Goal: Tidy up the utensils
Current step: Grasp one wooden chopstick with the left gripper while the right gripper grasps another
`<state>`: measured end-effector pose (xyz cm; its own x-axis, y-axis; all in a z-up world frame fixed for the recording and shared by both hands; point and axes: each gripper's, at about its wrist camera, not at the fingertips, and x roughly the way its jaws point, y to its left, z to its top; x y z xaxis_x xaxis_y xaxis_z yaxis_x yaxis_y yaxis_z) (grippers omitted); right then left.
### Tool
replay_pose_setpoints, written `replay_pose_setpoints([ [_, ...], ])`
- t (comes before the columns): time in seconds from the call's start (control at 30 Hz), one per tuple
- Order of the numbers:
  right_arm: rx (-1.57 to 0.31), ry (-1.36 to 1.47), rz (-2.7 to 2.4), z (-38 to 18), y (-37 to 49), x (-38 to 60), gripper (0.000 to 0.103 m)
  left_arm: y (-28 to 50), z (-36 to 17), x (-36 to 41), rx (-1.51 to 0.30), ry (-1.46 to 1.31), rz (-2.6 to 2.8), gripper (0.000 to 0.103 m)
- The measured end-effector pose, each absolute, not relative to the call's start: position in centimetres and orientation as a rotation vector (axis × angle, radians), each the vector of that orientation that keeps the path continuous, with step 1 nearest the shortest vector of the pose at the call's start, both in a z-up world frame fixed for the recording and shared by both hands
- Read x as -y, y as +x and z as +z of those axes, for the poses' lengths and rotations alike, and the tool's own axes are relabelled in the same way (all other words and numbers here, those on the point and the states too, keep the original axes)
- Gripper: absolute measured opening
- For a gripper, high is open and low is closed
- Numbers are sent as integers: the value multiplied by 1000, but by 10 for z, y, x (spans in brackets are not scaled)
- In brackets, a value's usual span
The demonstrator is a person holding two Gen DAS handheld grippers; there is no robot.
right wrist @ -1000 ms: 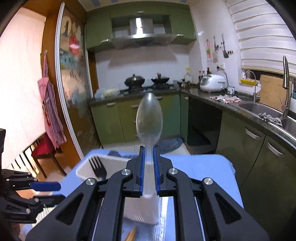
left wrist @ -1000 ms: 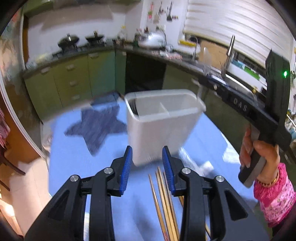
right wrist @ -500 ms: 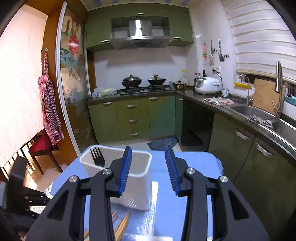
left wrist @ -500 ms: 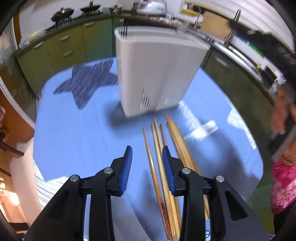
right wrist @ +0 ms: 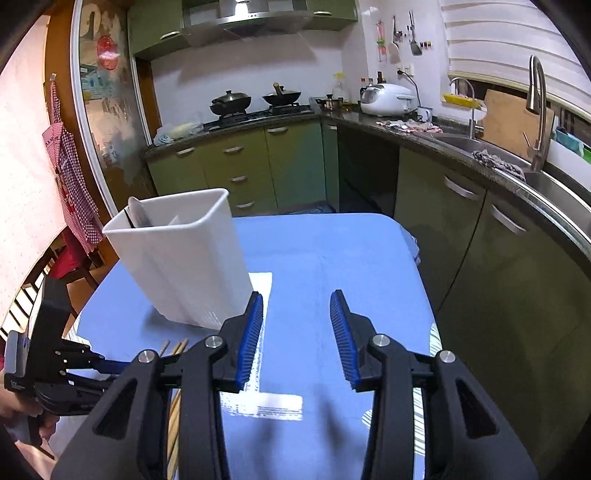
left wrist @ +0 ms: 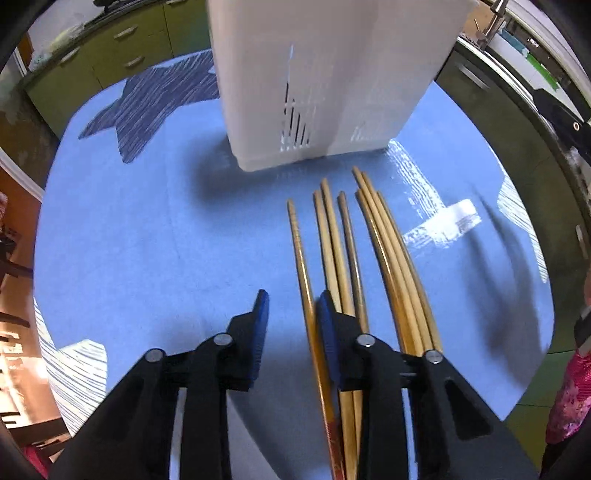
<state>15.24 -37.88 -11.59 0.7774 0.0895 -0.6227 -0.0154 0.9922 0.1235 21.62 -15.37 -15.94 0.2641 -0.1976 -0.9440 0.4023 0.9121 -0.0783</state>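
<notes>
place: my home kitchen | olive-green cabinets (right wrist: 236, 162) | black woks on gas hob (right wrist: 231, 101) | white rice cooker (right wrist: 388, 99) | steel sink tap (right wrist: 537, 110) | steel range hood (right wrist: 258, 18)

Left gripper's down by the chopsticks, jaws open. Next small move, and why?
Probably slide the left gripper slightly toward the chopsticks and lower it. Its jaws stand open, but only the leftmost stick lies between them; the rest lie flat on the blue table past its right finger. Then close and lift toward the white caddy.
</notes>
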Motion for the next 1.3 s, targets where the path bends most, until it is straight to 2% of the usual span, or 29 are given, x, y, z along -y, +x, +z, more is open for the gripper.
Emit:
replay_pose_setpoints([
  [0.13,-694,116,57,-119,153,379,38,219,-160,157,-1242,215,-393,20],
  [0.2,-718,117,61,-121,156,376,38,219,-161,162,-1235,237,-388,8],
  [0.23,-746,116,69,-122,157,369,38,219,-161,160,-1239,226,-388,7],
  [0.37,-884,88,142,-140,165,344,38,223,-154,147,-1234,182,-383,6],
  [0.5,-1062,79,249,-175,176,310,38,218,-127,126,-1147,133,-376,6],
  [0.6,-1126,87,278,-191,183,295,36,209,-106,113,-1075,117,-376,6],
  [0.73,-1176,78,289,-200,190,280,31,196,-85,107,-1005,121,-375,6],
  [0.8,-1210,53,275,-205,195,274,25,192,-79,106,-987,121,-379,6],
  [1.13,-1279,-57,226,-208,202,251,24,188,-76,101,-970,118,-404,6],
  [1.2,-1290,-90,211,-210,204,247,18,188,-76,100,-969,118,-407,6],
  [1.3,-1307,-106,210,-211,206,241,18,187,-76,100,-967,122,-409,6],
])
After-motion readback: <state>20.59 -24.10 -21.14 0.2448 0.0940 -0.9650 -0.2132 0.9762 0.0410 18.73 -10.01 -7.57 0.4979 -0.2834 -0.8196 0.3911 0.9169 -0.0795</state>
